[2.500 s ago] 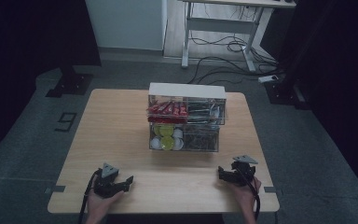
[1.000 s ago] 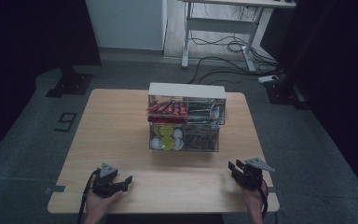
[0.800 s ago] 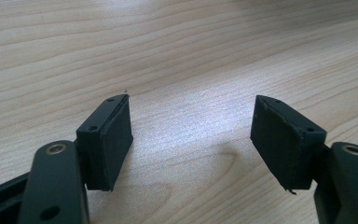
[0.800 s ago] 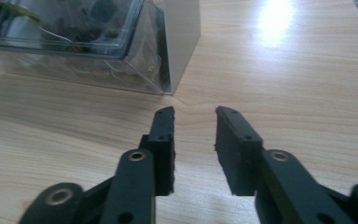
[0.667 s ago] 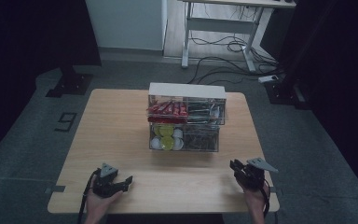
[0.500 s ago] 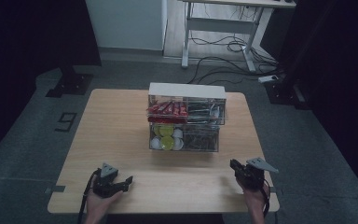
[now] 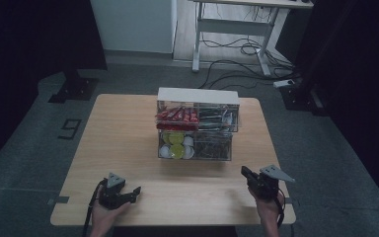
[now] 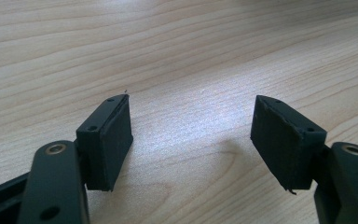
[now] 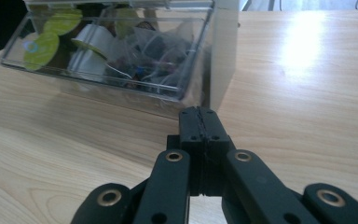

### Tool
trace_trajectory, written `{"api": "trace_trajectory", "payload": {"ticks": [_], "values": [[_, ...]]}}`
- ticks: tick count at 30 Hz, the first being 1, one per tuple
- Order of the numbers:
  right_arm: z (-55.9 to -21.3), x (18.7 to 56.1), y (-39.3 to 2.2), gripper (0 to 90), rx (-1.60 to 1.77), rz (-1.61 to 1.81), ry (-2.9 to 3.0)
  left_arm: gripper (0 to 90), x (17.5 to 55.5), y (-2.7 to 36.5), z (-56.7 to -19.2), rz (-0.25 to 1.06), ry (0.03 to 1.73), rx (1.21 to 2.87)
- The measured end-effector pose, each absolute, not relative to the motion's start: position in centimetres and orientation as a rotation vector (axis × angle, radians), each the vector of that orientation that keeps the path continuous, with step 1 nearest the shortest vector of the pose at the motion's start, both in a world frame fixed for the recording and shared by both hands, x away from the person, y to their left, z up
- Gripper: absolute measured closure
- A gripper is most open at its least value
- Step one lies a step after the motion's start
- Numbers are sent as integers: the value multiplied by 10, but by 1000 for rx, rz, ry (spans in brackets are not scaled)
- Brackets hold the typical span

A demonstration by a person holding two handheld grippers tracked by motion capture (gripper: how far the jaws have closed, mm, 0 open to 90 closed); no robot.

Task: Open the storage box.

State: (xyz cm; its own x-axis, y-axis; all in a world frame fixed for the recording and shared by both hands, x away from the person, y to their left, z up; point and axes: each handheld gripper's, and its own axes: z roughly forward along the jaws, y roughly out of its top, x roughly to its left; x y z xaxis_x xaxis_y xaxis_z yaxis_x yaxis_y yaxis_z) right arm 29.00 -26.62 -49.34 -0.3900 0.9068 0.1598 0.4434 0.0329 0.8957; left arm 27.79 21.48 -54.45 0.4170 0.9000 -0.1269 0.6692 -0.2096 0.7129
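Right gripper (image 9: 199, 122) has just closed, jaws pressed together on nothing, near the clear drawer organizer (image 9: 121, 56). Left gripper (image 8: 191, 135) gapes wide over bare table (image 8: 191, 56). Likely readying to nudge a drawer.

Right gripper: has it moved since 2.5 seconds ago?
Yes. The right gripper has gone rightward, away from the clear drawer box, toward the table's right edge; its jaws have just closed on nothing.

Clear two-tier drawer organiser (image 7: 197, 126) with white top, upright mid-table. Upper drawer: red packets left, dark items right. Lower drawer (image 9: 121, 56) pulled out toward the near edge, transparent, holding green-and-white lidded capsules (image 7: 175, 145) on its left, tangled dark wrapped pieces on its right
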Motion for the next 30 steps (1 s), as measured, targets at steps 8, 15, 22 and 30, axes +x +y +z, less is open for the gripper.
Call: {"api": "trace_trajectory", "payload": {"ticks": [8,15,22,30], "values": [[-480,294,-255,893,1314,1369,1863,292,277,214,-544,415,1328,1960],[-470,300,-242,893,1276,1415,1881,292,277,215,-543,416,1330,1954],[-463,308,-229,893,1236,1430,1883,293,277,217,-543,413,1334,1952],[-463,315,-215,893,1209,1433,1910,293,277,216,-542,409,1330,1950]]}}
